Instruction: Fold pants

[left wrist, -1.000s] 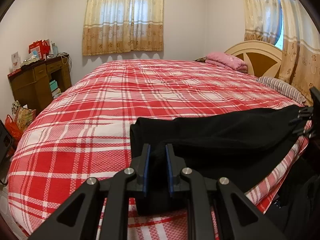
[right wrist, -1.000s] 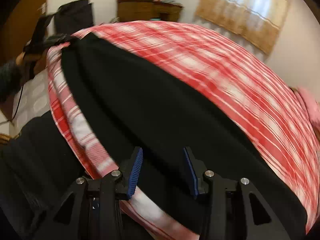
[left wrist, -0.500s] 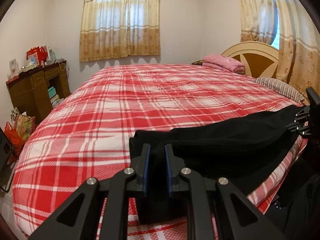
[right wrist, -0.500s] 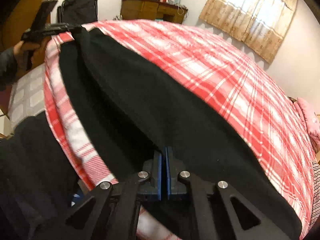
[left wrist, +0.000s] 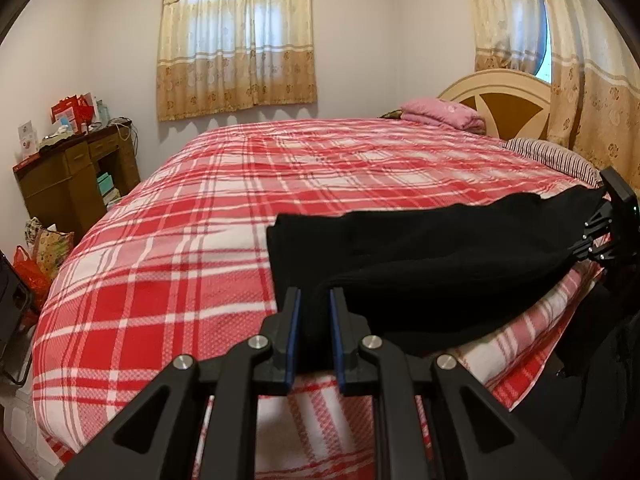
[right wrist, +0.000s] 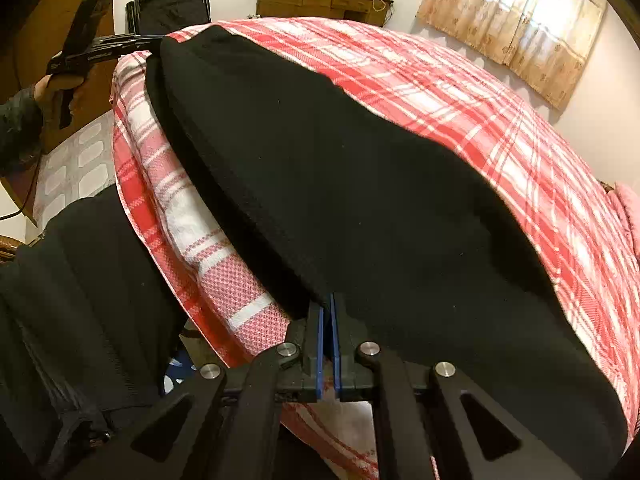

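Observation:
Black pants [left wrist: 432,252] lie along the near edge of a bed with a red plaid cover [left wrist: 248,216]. My left gripper [left wrist: 314,312] is shut on the near-left corner of the pants. My right gripper [right wrist: 328,320] is shut on the pants' near edge at the other end, fabric [right wrist: 360,184] spreading beyond it. Each gripper shows in the other's view: the right one [left wrist: 600,236] at the pants' far right end, the left one [right wrist: 120,46] at the top left corner. The near edge of the pants is lifted slightly off the cover.
A pink folded blanket [left wrist: 444,114] and striped pillow [left wrist: 548,156] lie by the wooden headboard [left wrist: 500,100]. A brown desk [left wrist: 72,176] with boxes stands left of the bed, bags [left wrist: 44,248] on the floor beside it. A black chair [right wrist: 172,2] stands near the desk.
My right gripper, open a second ago, has shut on the pants' edge. Both grippers have lifted the near edge slightly and the pants sit a little further onto the bed.

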A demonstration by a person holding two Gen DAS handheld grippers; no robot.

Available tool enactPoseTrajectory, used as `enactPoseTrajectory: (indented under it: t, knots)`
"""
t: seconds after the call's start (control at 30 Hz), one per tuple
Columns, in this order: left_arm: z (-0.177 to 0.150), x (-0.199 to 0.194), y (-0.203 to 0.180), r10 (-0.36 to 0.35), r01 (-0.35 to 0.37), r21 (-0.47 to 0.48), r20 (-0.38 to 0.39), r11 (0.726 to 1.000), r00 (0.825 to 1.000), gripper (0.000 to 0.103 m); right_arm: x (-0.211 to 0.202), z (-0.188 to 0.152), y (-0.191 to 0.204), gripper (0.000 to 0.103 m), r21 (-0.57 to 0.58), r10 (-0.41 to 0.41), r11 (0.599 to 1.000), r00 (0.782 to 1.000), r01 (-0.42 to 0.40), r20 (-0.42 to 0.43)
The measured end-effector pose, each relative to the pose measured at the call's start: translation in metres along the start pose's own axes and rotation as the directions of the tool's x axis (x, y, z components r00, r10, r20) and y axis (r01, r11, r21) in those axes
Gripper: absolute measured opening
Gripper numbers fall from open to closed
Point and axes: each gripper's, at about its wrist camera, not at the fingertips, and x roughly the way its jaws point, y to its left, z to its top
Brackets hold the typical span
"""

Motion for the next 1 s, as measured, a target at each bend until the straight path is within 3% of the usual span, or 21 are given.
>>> enactPoseTrajectory:
  t: [0.17, 0.23, 0.3, 0.47, 0.67, 0.77, 1.0]
  knots:
    - [-0.003, -0.002, 0.001, 0.047, -0.047, 0.036, -0.011, 0.998, 0.999, 0.035, -0.002, -0.001, 0.0, 0.007, -0.015, 0.008, 1.0, 1.0, -0.008, -0.019]
    - [-0.005, -0.006, 0.003, 0.056, -0.055, 0.046, -0.02, 0.997, 0.998, 0.04, -0.001, -0.002, 0.002, 0.019, -0.02, 0.029, 0.999, 0.999, -0.03, -0.035]
    - [-0.008, -0.013, 0.005, 0.081, -0.079, 0.069, -0.029, 0.994, 0.996, 0.049, -0.005, -0.005, 0.005, 0.04, -0.044, 0.059, 0.997, 0.997, -0.061, -0.048]
    - [-0.013, -0.036, 0.023, 0.126, -0.125, 0.021, -0.023, 0.992, 0.992, 0.051, -0.021, -0.01, -0.001, 0.041, -0.041, 0.094, 0.995, 0.995, -0.095, -0.036]
    - [0.01, -0.06, 0.018, 0.118, -0.107, -0.106, 0.104, 0.989, 0.988, 0.065, -0.039, 0.009, -0.039, 0.041, 0.097, 0.129, 0.986, 0.989, -0.135, 0.07]
    - [0.027, -0.05, -0.006, 0.062, -0.05, -0.097, 0.127, 0.994, 0.99, 0.066, -0.033, 0.033, -0.053, 0.041, 0.155, 0.106, 0.98, 0.989, -0.121, 0.104]
    - [0.042, 0.015, -0.084, -0.076, 0.074, 0.033, 0.046, 0.997, 0.996, 0.066, -0.001, 0.096, -0.067, 0.041, 0.246, 0.129, 0.955, 0.98, -0.164, 0.15]
